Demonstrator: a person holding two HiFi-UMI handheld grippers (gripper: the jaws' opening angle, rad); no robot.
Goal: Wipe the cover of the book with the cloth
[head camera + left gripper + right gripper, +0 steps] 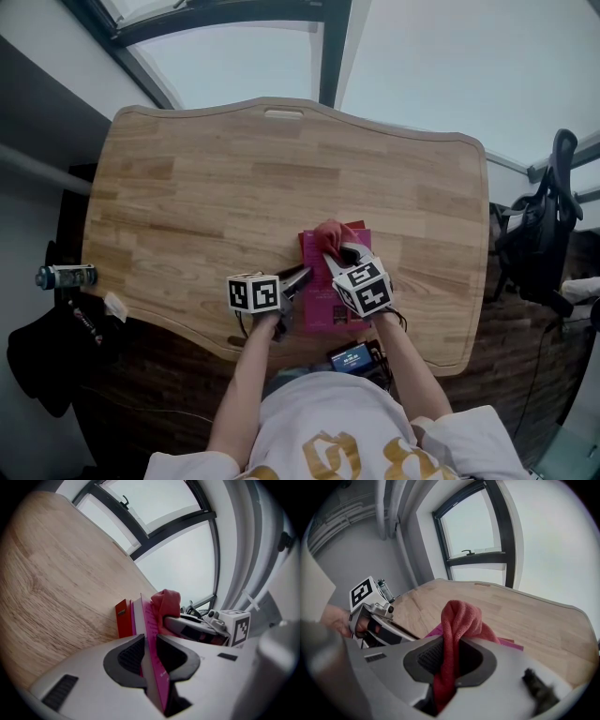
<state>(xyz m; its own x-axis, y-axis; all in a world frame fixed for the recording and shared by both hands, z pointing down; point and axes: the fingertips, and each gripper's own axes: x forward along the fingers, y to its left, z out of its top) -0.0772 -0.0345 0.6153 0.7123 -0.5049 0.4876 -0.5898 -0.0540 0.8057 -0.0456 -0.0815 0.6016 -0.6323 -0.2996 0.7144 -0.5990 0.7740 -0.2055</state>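
Starting at the far left edge of the head view, a small bottle [66,276] shows beside the wooden table [234,178]. Low in the frame, just left of centre, the left gripper [300,277] has its jaws part-way closed, with the pads clamped on the left edge of the pink book [323,307]. The book lies at lower centre, near the table's near edge. At the book's upper end is the red cloth [330,232], pinched tight between the jaws of the right gripper [336,251]. A black chair [544,225] stands at far right.
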